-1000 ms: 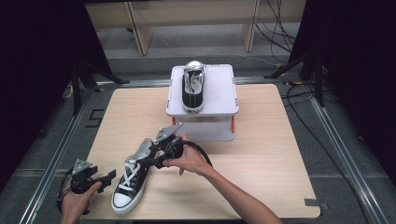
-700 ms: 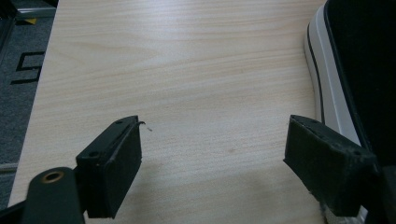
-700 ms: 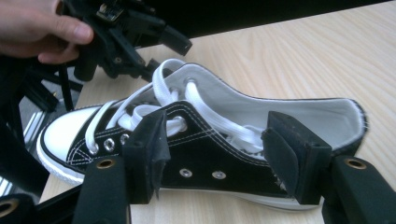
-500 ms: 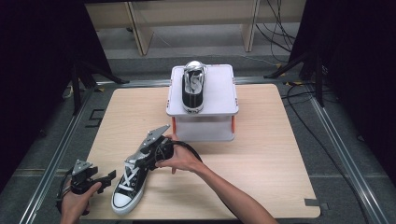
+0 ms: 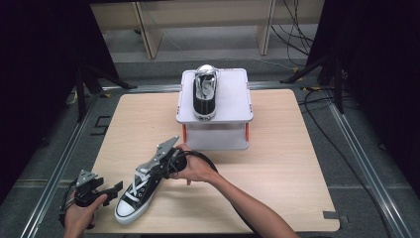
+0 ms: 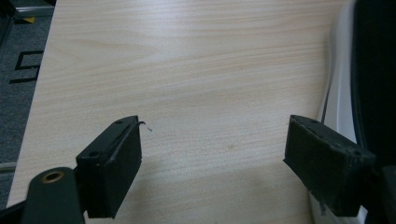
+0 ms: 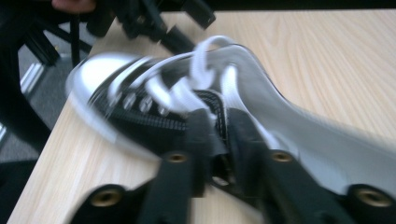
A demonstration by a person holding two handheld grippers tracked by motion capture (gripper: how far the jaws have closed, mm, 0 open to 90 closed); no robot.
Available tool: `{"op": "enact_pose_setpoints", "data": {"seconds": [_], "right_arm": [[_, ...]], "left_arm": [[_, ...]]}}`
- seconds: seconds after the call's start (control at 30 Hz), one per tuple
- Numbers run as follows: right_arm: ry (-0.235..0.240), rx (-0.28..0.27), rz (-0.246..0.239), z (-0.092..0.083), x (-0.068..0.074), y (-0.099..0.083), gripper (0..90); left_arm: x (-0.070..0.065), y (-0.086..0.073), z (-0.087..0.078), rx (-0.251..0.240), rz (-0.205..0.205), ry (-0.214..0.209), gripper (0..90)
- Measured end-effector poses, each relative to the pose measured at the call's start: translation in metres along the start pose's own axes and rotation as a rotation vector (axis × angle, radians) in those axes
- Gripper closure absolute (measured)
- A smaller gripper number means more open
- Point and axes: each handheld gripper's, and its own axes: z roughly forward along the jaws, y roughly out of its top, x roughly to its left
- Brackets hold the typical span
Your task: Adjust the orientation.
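Observation:
A black lace-up sneaker [image 5: 134, 196] with a white toe cap lies on the wooden table [image 5: 277, 163] near its front left, toe toward the person. My right gripper [image 5: 164, 164] reaches into the shoe's opening from the heel end. In the right gripper view its jaws have just been closing, and the right gripper [image 7: 224, 135] is now shut on the sneaker's [image 7: 140, 93] black upper edge beside the laces. My left gripper [image 5: 106, 191] rests open just left of the toe. The left gripper [image 6: 212, 163] has bare wood between its jaws and the sneaker's white sole [image 6: 343, 93] at the right.
A second black sneaker [image 5: 204, 91] stands on a white raised stand [image 5: 233, 99] at the table's far middle. Metal rails [image 5: 54, 173] run along the table's sides, with cables on the floor at the right. The left gripper [image 7: 154, 18] shows beyond the toe in the right gripper view.
The right gripper has moved a little left and down to the sneaker's opening and closed on its upper. The left gripper has stayed in place.

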Motion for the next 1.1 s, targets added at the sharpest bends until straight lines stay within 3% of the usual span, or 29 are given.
{"op": "enact_pose_setpoints", "data": {"seconds": [0.1, 0.17, 0.27, 0.3, 0.33, 0.4, 0.53, 0.57, 0.67, 0.8, 0.83, 0.9, 0.97, 1.0, 1.03, 1.07, 1.1], "right_arm": [[0.014, 0.006, 0.024, -0.009, 0.011, -0.006, 86.3], [0.006, 0.015, 0.057, -0.016, 0.023, -0.008, 86.3], [-0.041, 0.04, 0.039, -0.022, 0.04, -0.011, 86.8], [-0.039, 0.039, 0.038, -0.023, 0.043, -0.012, 87.0], [-0.041, 0.035, 0.052, -0.024, 0.048, -0.012, 87.2], [-0.047, 0.036, 0.07, -0.025, 0.054, -0.012, 87.4], [-0.065, 0.031, 0.124, -0.027, 0.062, -0.014, 87.5], [-0.047, 0.028, 0.145, -0.027, 0.064, -0.013, 87.5], [-0.067, 0.053, 0.144, -0.027, 0.07, -0.011, 87.4], [-0.078, 0.054, 0.186, -0.027, 0.077, -0.012, 87.2], [-0.071, 0.044, 0.176, -0.026, 0.079, -0.013, 87.1], [-0.053, 0.042, 0.23, -0.026, 0.085, -0.013, 86.7], [-0.049, 0.032, 0.225, -0.025, 0.085, -0.013, 85.8], [-0.052, 0.028, 0.247, -0.025, 0.086, -0.014, 85.4], [-0.075, 0.026, 0.201, -0.026, 0.082, -0.014, 83.5], [-0.087, 0.031, 0.236, -0.029, 0.081, -0.014, 79.0], [-0.109, 0.036, 0.212, -0.031, 0.078, -0.014, 78.7]], "left_arm": [[0.001, 0.001, -0.002, -0.037, -0.019, 0.017, 23.2], [0.003, 0.002, -0.004, -0.066, -0.054, 0.012, 22.7], [0.009, 0.004, -0.009, -0.113, -0.076, 0.075, 19.8], [0.011, 0.004, -0.014, -0.119, -0.1, 0.102, 20.2], [0.013, 0.004, -0.016, -0.133, -0.133, 0.119, 19.8], [0.016, 0.003, -0.016, -0.125, -0.138, 0.128, 19.7], [0.009, 0.002, -0.01, -0.092, -0.1, 0.103, 19.7], [0.008, 0.003, -0.01, -0.072, -0.06, 0.091, 19.6], [0.003, 0.003, -0.008, -0.053, -0.031, 0.073, 19.6], [0.003, 0.002, -0.007, -0.048, -0.025, 0.067, 19.6], [0.003, 0.002, -0.007, -0.045, -0.028, 0.068, 19.6], [0.003, 0.002, -0.007, -0.042, -0.03, 0.071, 19.6], [0.004, 0.002, -0.007, -0.051, -0.035, 0.07, 19.6], [0.004, 0.002, -0.007, -0.052, -0.037, 0.072, 19.6], [0.004, 0.002, -0.008, -0.052, -0.039, 0.077, 19.5], [0.005, 0.002, -0.008, -0.051, -0.04, 0.08, 19.5], [0.005, 0.002, -0.008, -0.053, -0.041, 0.077, 19.5]]}}
